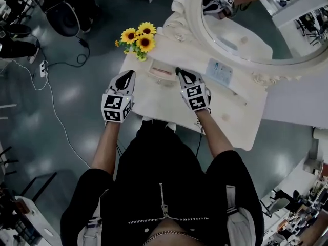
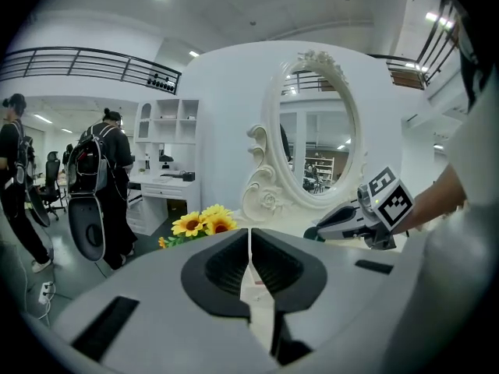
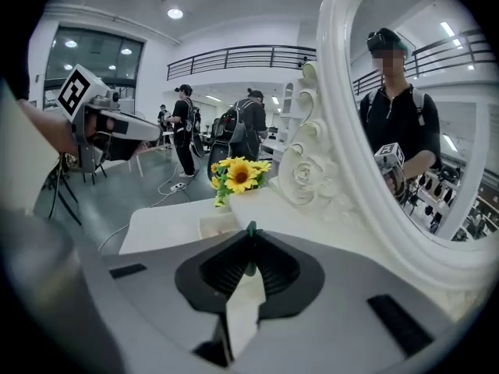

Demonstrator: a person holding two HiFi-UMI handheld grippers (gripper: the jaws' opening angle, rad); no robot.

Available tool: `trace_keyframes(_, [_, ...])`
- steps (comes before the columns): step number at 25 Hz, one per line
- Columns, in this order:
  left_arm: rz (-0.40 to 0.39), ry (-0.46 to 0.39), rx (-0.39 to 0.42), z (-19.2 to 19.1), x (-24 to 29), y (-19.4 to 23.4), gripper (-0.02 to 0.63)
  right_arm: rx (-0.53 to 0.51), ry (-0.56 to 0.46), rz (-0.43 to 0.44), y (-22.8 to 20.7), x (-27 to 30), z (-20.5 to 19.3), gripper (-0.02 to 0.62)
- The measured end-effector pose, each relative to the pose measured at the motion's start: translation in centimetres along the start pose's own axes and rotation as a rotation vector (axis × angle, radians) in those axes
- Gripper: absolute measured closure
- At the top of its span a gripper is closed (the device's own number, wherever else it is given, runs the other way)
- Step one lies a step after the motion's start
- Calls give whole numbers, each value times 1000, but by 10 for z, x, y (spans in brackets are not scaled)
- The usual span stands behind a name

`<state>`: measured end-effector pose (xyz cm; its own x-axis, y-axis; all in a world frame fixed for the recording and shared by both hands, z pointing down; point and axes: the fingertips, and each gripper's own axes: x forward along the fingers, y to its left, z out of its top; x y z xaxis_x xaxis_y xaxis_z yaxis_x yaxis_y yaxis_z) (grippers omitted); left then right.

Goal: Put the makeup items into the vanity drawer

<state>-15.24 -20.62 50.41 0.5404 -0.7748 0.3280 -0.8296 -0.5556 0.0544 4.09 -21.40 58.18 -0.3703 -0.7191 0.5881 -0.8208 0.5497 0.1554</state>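
My right gripper (image 1: 179, 72) is shut on a thin dark-green makeup stick (image 3: 249, 229), whose tip pokes out past the jaw tips. It hovers over the white vanity top (image 1: 154, 101), just right of a small open drawer (image 1: 159, 68) with a pinkish inside. That drawer also shows ahead of the right jaws (image 3: 217, 224). My left gripper (image 1: 130, 75) is shut with nothing in it, at the vanity's left edge, left of the drawer. In the left gripper view the right gripper (image 2: 355, 218) is seen from the side.
A bunch of sunflowers (image 1: 138, 39) stands at the vanity's back left. The oval mirror (image 1: 256, 19) in its ornate white frame rises behind. A pale blue flat pack (image 1: 219, 72) and a thin white stick (image 1: 239, 98) lie at the right. People (image 2: 101, 170) stand in the background.
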Motion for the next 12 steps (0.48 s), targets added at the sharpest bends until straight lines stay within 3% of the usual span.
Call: trace_keyframes(12, [32,24,-33,-11,0,14,577,-36,116,90,30,63,-29,561])
